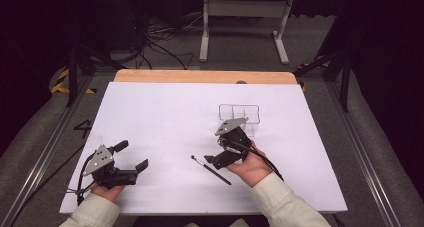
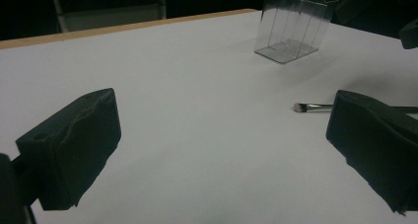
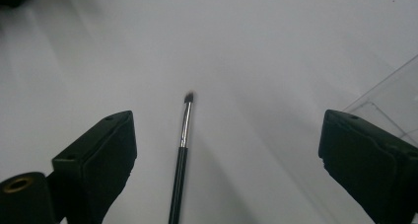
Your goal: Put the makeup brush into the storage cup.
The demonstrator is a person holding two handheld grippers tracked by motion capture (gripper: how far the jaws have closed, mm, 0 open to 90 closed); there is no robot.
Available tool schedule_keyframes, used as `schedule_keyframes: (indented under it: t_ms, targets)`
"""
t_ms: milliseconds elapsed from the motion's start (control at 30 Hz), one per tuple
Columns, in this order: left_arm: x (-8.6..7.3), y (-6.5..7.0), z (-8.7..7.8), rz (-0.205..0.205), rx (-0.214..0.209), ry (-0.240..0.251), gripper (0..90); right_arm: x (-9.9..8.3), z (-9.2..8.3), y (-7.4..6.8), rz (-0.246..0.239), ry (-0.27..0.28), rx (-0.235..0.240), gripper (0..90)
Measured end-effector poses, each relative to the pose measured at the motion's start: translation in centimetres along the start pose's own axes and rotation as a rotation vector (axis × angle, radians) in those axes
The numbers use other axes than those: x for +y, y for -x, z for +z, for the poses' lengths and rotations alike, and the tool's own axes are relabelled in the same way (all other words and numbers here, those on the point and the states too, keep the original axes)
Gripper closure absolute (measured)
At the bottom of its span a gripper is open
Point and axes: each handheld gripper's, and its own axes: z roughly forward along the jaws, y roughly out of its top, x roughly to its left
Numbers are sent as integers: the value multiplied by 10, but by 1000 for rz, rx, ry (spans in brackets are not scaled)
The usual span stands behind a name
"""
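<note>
Right gripper [image 3: 226, 150] spread wide over brush [image 3: 181, 150], apparently not touching, left gripper [image 2: 222, 155] released

1. A white tabletop [image 1: 165, 132] with a bare wooden strip [image 1: 200, 76] along its far edge.
2. Beyond the far edge, a white frame stand [image 1: 245, 17] on grey floor.
3. Black cables [image 1: 160, 42] tangled beyond the far-left corner.
</note>
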Motion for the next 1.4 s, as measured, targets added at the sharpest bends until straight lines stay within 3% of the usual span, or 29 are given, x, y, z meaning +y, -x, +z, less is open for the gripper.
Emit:
schedule_keyframes:
  t_ms: [233,1033,1400]
  targets:
    - [0,0,0,-4,-3,-11,9,8,7,-3,-28,-111,0,119]
    - [0,2,0,3,0,-11,15,11,37,-14,-100,-346,23,263]
    - [0,2,1,3,-4,-15,16,11,53,-20,-126,-455,45,444]
